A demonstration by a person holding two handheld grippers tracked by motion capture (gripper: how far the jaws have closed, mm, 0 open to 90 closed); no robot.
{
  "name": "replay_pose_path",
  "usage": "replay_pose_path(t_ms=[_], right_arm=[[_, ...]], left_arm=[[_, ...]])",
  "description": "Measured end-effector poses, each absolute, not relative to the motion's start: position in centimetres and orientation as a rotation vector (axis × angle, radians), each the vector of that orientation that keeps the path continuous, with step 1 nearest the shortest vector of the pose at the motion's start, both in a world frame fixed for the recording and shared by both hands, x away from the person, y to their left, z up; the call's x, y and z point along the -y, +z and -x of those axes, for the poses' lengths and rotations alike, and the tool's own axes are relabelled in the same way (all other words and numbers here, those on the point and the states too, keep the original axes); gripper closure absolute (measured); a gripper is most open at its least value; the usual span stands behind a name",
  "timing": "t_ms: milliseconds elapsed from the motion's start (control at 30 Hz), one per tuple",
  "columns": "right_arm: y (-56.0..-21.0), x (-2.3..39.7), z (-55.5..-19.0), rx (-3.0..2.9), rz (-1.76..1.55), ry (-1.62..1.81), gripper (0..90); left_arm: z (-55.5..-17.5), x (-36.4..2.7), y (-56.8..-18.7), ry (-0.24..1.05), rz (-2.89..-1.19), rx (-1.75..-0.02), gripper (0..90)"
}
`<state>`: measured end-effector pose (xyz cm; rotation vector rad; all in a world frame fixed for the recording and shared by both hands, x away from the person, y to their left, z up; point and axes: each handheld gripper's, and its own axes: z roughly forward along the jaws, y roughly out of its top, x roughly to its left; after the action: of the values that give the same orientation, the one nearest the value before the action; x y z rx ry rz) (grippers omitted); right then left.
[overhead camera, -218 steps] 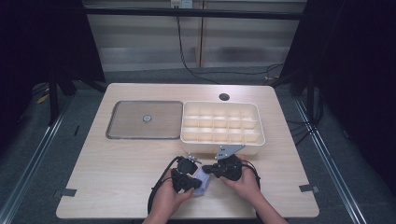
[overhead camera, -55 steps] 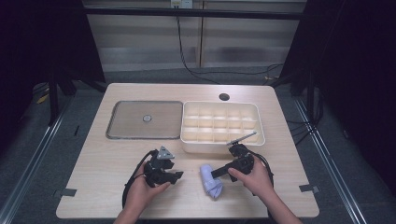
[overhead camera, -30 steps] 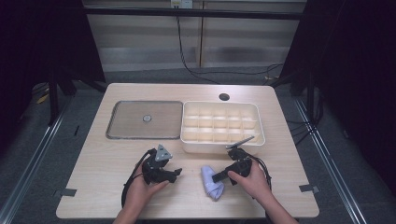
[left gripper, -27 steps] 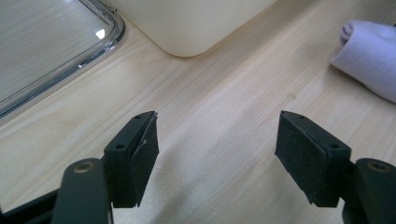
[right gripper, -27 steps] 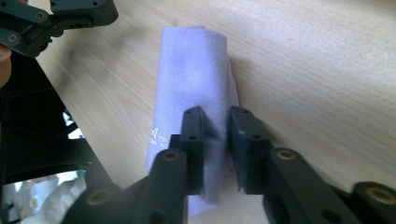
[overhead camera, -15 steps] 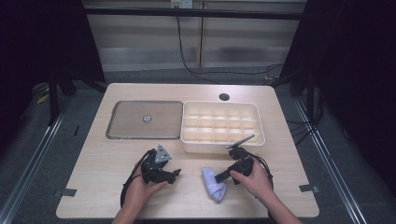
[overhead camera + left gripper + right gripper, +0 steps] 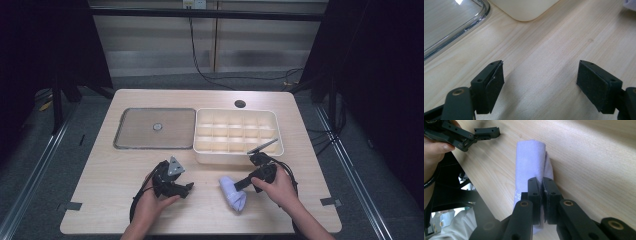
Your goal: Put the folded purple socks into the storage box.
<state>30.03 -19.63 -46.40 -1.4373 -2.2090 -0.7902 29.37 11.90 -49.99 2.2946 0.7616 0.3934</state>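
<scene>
I have the right gripper clenched on the near end of the folded cloth; the left gripper, jaws just widened and empty, rests apart at left. The cloth lies on the table, near the divided box; its long axis runs near-right to far-left. Folding looks done, placing remains.

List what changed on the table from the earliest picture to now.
The hands parted: the left gripper let go of the rolled lilac cloth, moved left, jaws just opening, nothing between them. The right gripper has just closed on the cloth's edge. The cream compartment box and clear lid stayed.
</scene>
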Motion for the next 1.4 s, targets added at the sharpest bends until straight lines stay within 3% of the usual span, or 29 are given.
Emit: replay_pose_path(t_ms=[367, 1400], right_arm=[[-44.8, 20.5, -30.5, 2.265, 1.45, -0.762, 85.8], [-38.9, 23.8, -32.5, 2.343, 1.502, -0.723, 85.7]], left_arm=[[-29.6, -12.4, -50.6, 0.318, -2.24, -0.806, 16.5], [-29.5, -12.5, -50.9, 0.319, -2.223, -0.79, 14.3]])
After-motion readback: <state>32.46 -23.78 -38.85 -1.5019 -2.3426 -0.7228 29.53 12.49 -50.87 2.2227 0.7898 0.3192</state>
